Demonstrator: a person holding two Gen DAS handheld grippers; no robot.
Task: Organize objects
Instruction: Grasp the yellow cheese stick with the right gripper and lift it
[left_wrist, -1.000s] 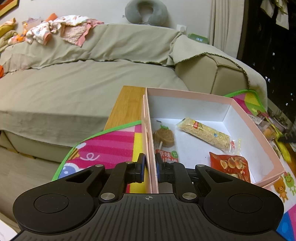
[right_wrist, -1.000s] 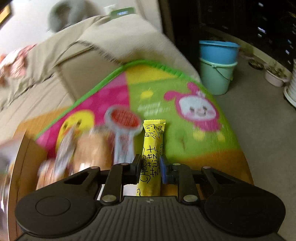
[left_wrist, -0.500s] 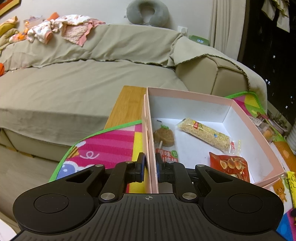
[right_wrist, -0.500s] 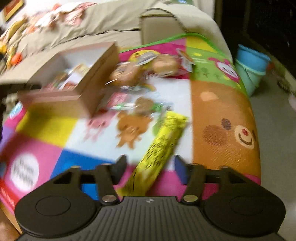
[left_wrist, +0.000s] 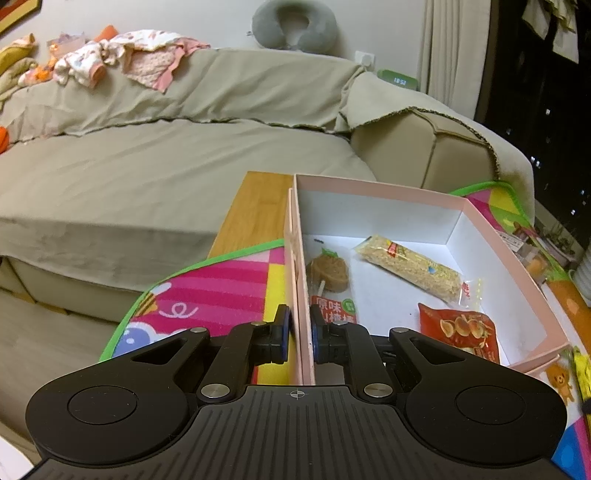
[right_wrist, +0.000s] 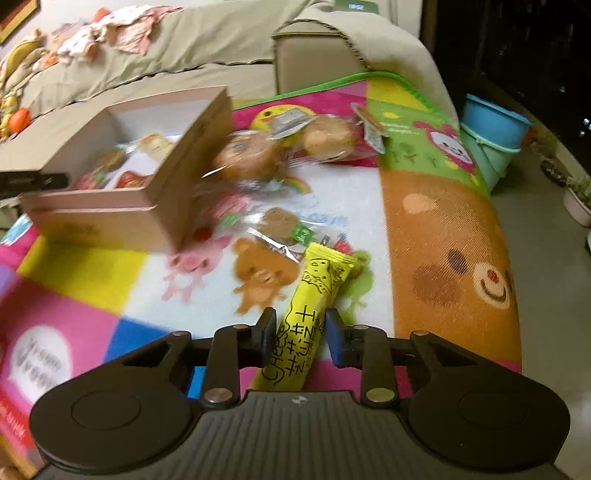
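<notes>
Right gripper: jaws closing on the yellow snack stick, which lies between the pads. The left pad looks touching or nearly touching the wrapper; a narrow gap shows at the right pad, so a firm grip is not confirmed. The stick lies on the play mat, its long axis running away from the gripper and tilted to the upper right, so the pads meet it across its width, near its close end.

The pink box stands on the mat to the upper left of this gripper, well apart, with loose wrapped snacks between.

Left gripper: closed on the box's near side wall, one pad outside, one inside.

Judgement: the right hand is nearer the stick; the carry runs left and away, toward the box.
</notes>
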